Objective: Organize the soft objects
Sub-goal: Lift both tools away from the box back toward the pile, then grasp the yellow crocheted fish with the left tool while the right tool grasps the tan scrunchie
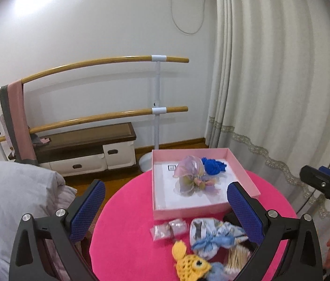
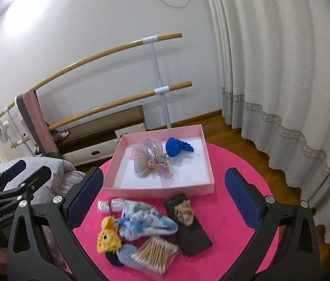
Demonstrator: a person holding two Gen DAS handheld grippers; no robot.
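**Two soft things in the box, more waiting on the pink table**

Left wrist view: My left gripper (image 1: 166, 207) is wide open w/ nothing in it, hanging above the pink table (image 1: 122, 210). The pink box (image 1: 202, 213) sits mid frame, just past the finger tips. Inside it lie a floaty pastel hair bow (image 1: 189, 178) and a blue knit thing (image 1: 213, 166), close together. Low in the frame, under the gripper, I see a yellow knit fish (image 1: 191, 265), a blue print cloth pouch (image 1: 211, 236) and two small clear bags (image 1: 168, 229). The other gripper pokes in at the right edge.

Right wrist view: My right gripper (image 2: 165, 197) is open too, empty. The cloth pouch (image 2: 146, 221) and fish (image 2: 107, 240) lie low, betw. the fingers, toward the left one. A pack of cotton swabs (image 2: 155, 255) sits at the bottom, a dark tray (image 2: 195, 236) w/ a beige lump just right of the pouch.

I think the pouch is light and squishy, so I'd pinch its bunched middle near the bow. The fish looks stretchy, so grab its fat body.
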